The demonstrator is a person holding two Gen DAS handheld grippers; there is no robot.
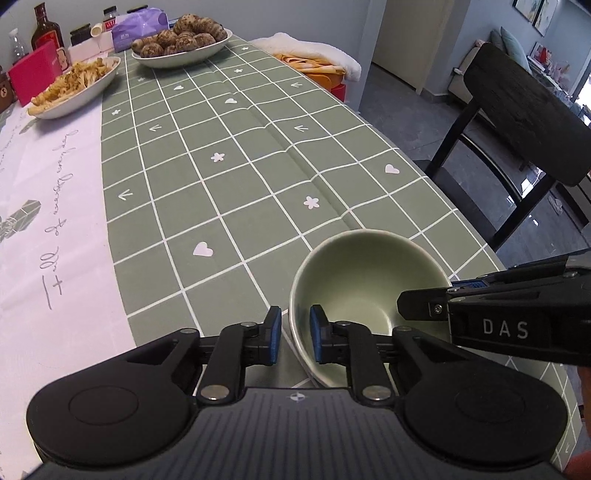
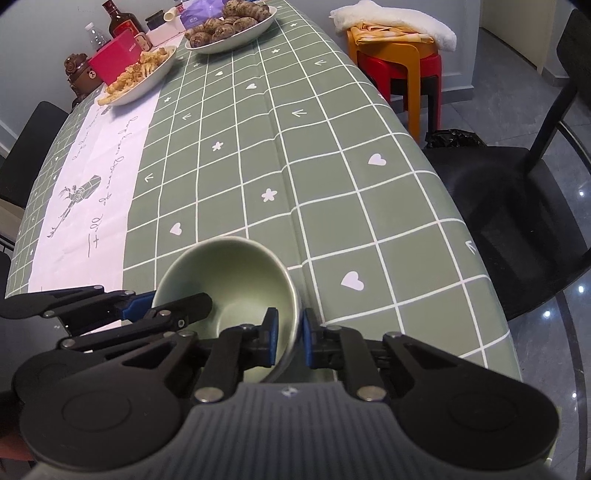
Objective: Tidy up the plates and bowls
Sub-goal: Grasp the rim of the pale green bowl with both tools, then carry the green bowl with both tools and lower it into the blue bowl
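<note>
One pale green bowl sits near the front edge of the bench, on the green checked cloth, and both grippers are on it from opposite sides. The left gripper straddles the bowl's left rim, one blue pad outside the wall and one inside, with a narrow gap to the wall showing on each side, so whether it is truly clamped cannot be told. The right gripper sits the same way across the right rim, its pads close against the wall, one inside and one outside. The stretch of cloth beyond the bowl lies bare up to the far end, where two white serving dishes stand: an oval one with fried food and a round one heaped with brown tubers. Behind them cluster a red box, a dark bottle and a purple packet. A white runner with script covers the left side. Off the right edge stand a dark chair close to the bowl's corner, and farther along a stack of stools with folded cloths on top.
</note>
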